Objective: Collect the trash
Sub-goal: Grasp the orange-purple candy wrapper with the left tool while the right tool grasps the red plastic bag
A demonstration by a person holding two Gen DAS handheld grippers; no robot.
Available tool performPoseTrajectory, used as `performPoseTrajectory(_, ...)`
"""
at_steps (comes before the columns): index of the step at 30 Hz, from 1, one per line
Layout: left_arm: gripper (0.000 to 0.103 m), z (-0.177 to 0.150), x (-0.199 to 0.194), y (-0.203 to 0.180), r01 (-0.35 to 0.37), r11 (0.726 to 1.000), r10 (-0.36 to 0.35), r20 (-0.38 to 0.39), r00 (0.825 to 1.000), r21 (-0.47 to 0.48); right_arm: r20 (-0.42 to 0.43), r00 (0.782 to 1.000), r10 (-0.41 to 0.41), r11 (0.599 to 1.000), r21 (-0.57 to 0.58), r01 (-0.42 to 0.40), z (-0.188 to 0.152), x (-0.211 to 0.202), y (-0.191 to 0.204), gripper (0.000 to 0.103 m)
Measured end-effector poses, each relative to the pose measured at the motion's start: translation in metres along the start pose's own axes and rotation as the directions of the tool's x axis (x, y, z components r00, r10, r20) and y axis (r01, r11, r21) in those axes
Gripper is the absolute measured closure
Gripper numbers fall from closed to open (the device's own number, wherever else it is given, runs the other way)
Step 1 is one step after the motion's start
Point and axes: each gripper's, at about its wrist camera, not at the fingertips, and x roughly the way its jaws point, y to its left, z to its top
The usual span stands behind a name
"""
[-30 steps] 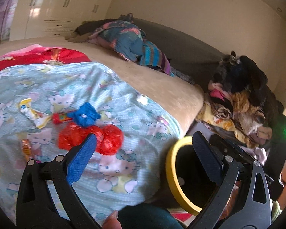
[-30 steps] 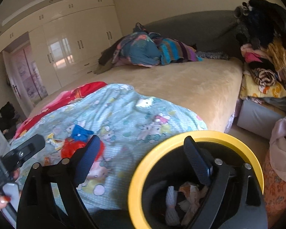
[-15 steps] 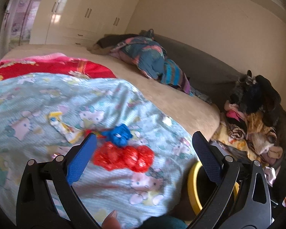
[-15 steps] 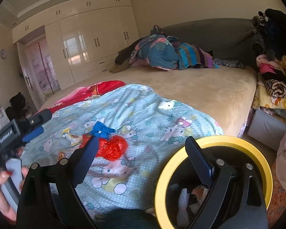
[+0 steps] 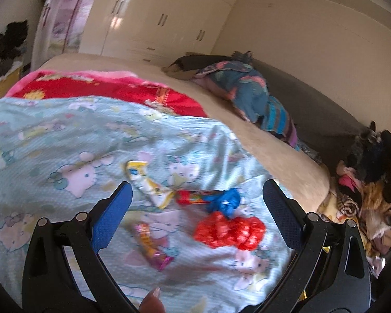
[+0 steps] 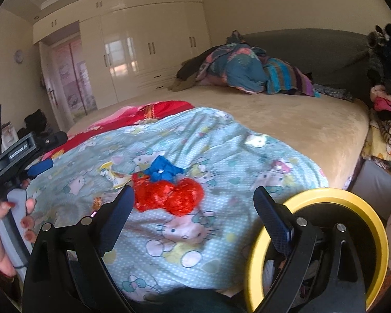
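1. Left gripper (image 5: pixel 196 199): jaws wide apart, nothing held, hovering over the bed; a hand (image 6: pixel 2 232) grips its handle.
2. Right gripper (image 6: pixel 193 203): jaws wide apart, empty, touching nothing.
3. Surface: cartoon-cat blanket (image 5: pixel 65 140) on a beige bed (image 6: pixel 299 120); red blanket (image 5: pixel 96 88) behind, cream wardrobes (image 6: pixel 148 49) at the back wall.
4. Trash, left to right in the left view: orange wrapper (image 5: pixel 151 245), yellow-white wrapper (image 5: pixel 146 182), red tube wrapper (image 5: pixel 193 198), blue wad (image 5: pixel 225 200), red crumpled plastic (image 5: pixel 229 230), all between the left gripper's fingers.
5. Yellow-rimmed bin (image 6: pixel 378 224) beside the bed, behind the right gripper's right finger.
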Motion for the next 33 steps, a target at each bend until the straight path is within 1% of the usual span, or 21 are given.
performPoseTrajectory(6,0.011,0.003,0.006,0.031,-0.056,0.998,0.055,-0.044,0.998,-0.032,-0.021,1.0,0.01,1.0,-0.028,-0.011,-0.003,0.015,0.015,0.013)
performPoseTrajectory(8,0.011,0.002,0.009,0.042,-0.071,0.996,0.068,-0.067,0.995,-0.048,-0.027,1.0,0.005,1.0,-0.029,-0.006,-0.004,0.02,0.017,0.011)
performPoseTrajectory(9,0.011,0.001,0.01,0.045,-0.076,0.996,0.072,-0.075,0.995,-0.054,-0.026,1.0,0.002,1.0,-0.029,-0.003,-0.004,0.022,0.017,0.009)
performPoseTrajectory(12,0.011,-0.003,0.017,0.056,-0.086,0.994,0.078,-0.115,0.99,-0.063,-0.036,0.999,-0.003,1.0,-0.027,0.002,-0.005,0.028,0.017,0.009)
performPoseTrajectory(16,0.011,-0.013,0.03,0.062,-0.084,0.994,0.071,-0.195,0.978,-0.062,-0.054,0.998,-0.013,1.0,-0.011,0.013,-0.007,0.04,0.015,0.009)
performPoseTrajectory(18,0.011,-0.019,0.038,0.063,-0.076,0.995,0.057,-0.242,0.969,-0.069,-0.065,0.998,-0.017,1.0,0.0,0.017,-0.008,0.046,0.013,0.009)
performPoseTrajectory(20,0.012,-0.024,0.043,0.062,-0.051,0.995,0.028,-0.272,0.962,-0.08,-0.078,0.997,-0.024,1.0,0.008,0.024,-0.009,0.052,0.01,0.009)
performPoseTrajectory(24,0.023,-0.032,0.053,0.056,-0.005,0.997,-0.022,-0.331,0.943,-0.08,-0.105,0.994,-0.028,0.999,0.036,0.032,-0.012,0.066,0.005,0.009)
performPoseTrajectory(25,0.023,-0.034,0.057,0.055,0.016,0.996,-0.046,-0.357,0.933,-0.085,-0.114,0.993,-0.024,0.999,0.044,0.029,-0.013,0.07,0.003,0.009)
performPoseTrajectory(27,0.024,-0.039,0.063,0.054,0.033,0.995,-0.067,-0.391,0.918,-0.094,-0.13,0.991,-0.019,0.998,0.054,0.026,-0.014,0.078,0.002,0.009)
performPoseTrajectory(28,0.024,-0.042,0.068,0.054,0.037,0.994,-0.075,-0.419,0.905,-0.099,-0.139,0.99,-0.018,0.998,0.058,0.027,-0.015,0.083,0.002,0.009)
performPoseTrajectory(29,0.025,-0.044,0.072,0.054,0.036,0.994,-0.077,-0.432,0.899,-0.102,-0.144,0.989,-0.018,0.998,0.06,0.027,-0.016,0.086,0.002,0.009)
performPoseTrajectory(32,0.025,-0.051,0.084,0.058,0.024,0.992,-0.083,-0.484,0.871,-0.126,-0.165,0.986,-0.011,0.997,0.071,0.023,-0.017,0.1,0.004,0.009)
performPoseTrajectory(33,0.025,-0.052,0.087,0.059,0.022,0.991,-0.085,-0.494,0.865,-0.132,-0.169,0.986,-0.009,0.997,0.073,0.021,-0.018,0.103,0.004,0.009)
